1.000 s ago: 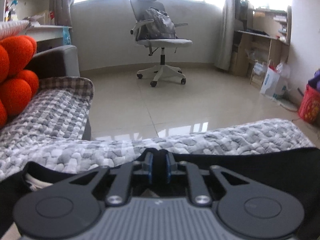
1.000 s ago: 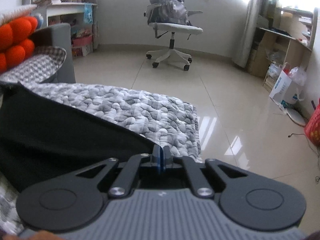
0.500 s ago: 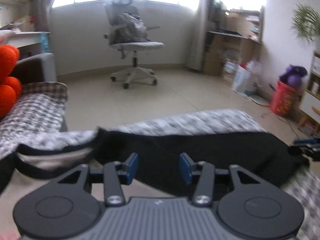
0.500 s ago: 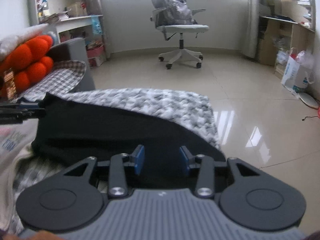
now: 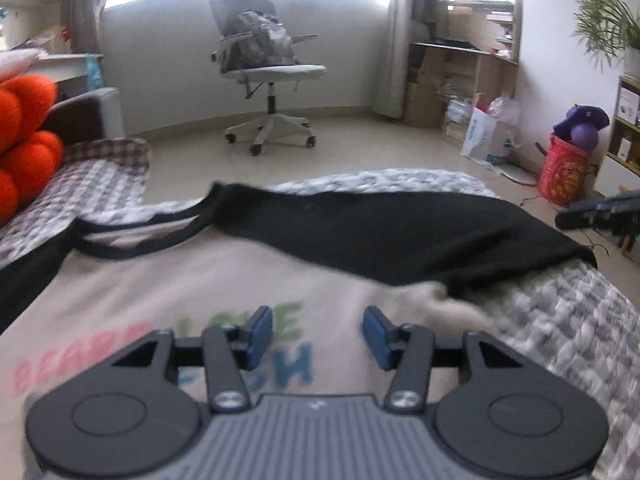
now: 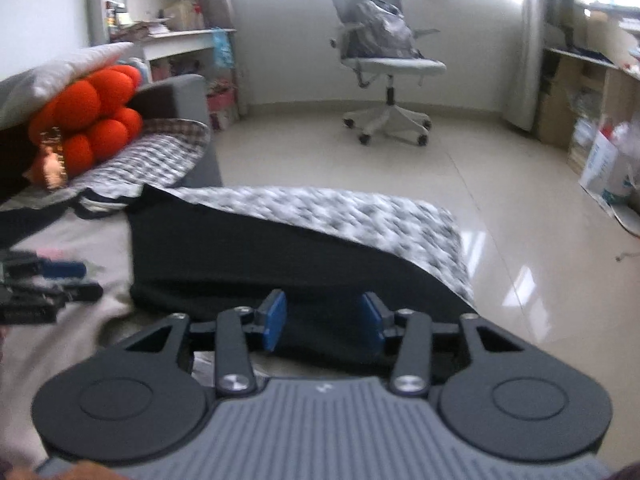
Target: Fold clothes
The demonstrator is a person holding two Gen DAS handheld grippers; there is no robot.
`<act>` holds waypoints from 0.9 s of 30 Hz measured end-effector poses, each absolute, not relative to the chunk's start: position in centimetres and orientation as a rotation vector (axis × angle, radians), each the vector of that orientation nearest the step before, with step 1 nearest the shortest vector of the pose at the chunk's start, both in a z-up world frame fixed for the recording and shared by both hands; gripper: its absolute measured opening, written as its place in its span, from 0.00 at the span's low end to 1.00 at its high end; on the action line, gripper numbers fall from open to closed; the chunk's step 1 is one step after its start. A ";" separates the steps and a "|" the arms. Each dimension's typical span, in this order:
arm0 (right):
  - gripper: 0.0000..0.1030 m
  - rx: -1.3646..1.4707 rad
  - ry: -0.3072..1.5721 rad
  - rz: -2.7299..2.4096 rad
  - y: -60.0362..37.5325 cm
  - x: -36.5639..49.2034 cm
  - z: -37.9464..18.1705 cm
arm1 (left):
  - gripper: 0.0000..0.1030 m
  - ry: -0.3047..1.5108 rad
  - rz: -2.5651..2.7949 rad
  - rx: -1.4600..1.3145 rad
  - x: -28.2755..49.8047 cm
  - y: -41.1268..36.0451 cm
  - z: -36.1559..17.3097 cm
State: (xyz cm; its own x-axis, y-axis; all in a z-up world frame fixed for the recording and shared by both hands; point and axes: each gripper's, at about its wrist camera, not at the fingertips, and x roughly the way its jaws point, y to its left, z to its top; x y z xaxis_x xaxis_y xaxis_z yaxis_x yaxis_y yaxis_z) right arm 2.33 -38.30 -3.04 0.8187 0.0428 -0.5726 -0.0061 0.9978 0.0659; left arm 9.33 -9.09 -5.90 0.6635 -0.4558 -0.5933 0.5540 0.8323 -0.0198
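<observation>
Over shirt (image 5: 168, 280): L claw (image 5: 318, 334) & R claw (image 6: 324, 326) opening (both empty).

Support: sofa seat under a grey-and-white knobbly knit cover (image 5: 568, 320), edge dropping to the tiled floor (image 6: 500, 184). Lying on the cover: cream T-shirt (image 5: 168, 280) with coloured lettering, spread flat; its black sleeve (image 6: 256, 264) folded across the body. Orange ball-cluster cushion (image 6: 92, 120) sits on the checked section (image 6: 160, 156) behind.
</observation>
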 end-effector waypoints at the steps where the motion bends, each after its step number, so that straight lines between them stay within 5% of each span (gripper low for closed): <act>1: 0.47 0.050 0.605 0.039 -37.5 2.4 -2.6 | 0.51 0.626 -0.564 0.163 9.2 -8.4 -5.8; 10: 0.51 0.017 0.616 0.189 -30.9 5.3 -0.2 | 0.53 0.671 -0.405 0.130 9.9 -0.5 -4.0; 20: 0.52 0.056 0.639 0.343 -23.3 10.1 2.0 | 0.71 0.704 -0.229 0.037 11.8 9.1 -2.4; 27: 0.52 0.044 0.658 0.489 -15.9 14.0 2.9 | 0.73 0.735 -0.091 -0.082 14.0 16.3 -2.5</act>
State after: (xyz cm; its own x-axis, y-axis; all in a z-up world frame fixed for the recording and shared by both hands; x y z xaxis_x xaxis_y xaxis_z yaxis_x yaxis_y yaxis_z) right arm 13.96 -15.89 2.86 0.6823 0.4497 -0.5764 -0.4224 0.8860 0.1913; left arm 13.97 16.33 -2.46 0.7381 -0.1116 -0.6654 0.0542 0.9928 -0.1064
